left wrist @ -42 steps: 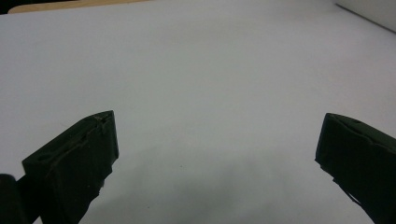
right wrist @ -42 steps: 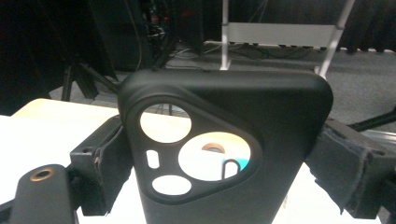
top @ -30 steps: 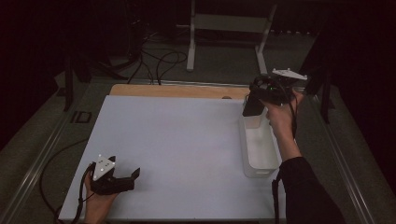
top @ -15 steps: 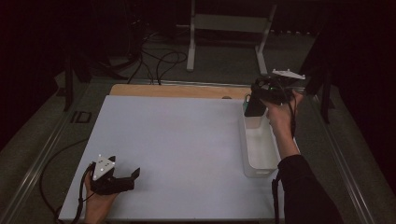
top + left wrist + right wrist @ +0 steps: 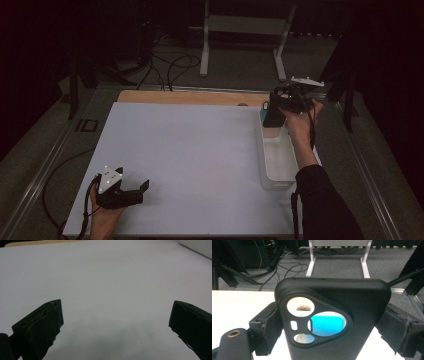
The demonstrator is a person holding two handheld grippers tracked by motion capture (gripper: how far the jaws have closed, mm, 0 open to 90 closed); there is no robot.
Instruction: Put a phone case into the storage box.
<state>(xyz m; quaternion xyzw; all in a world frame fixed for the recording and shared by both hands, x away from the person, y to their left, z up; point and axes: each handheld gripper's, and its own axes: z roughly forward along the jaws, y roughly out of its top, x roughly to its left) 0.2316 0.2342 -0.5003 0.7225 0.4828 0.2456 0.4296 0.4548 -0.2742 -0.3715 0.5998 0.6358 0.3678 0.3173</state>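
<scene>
The right gripper [image 5: 274, 114] is clamping a black phone case [image 5: 332, 317] between its jaws, holding it upright above the far end of the clear plastic bin [image 5: 278, 165] at the table's [image 5: 200, 150] right side. The left gripper [image 5: 131, 192] is resting near the table's front left corner, jaws spread wide over bare white surface
</scene>
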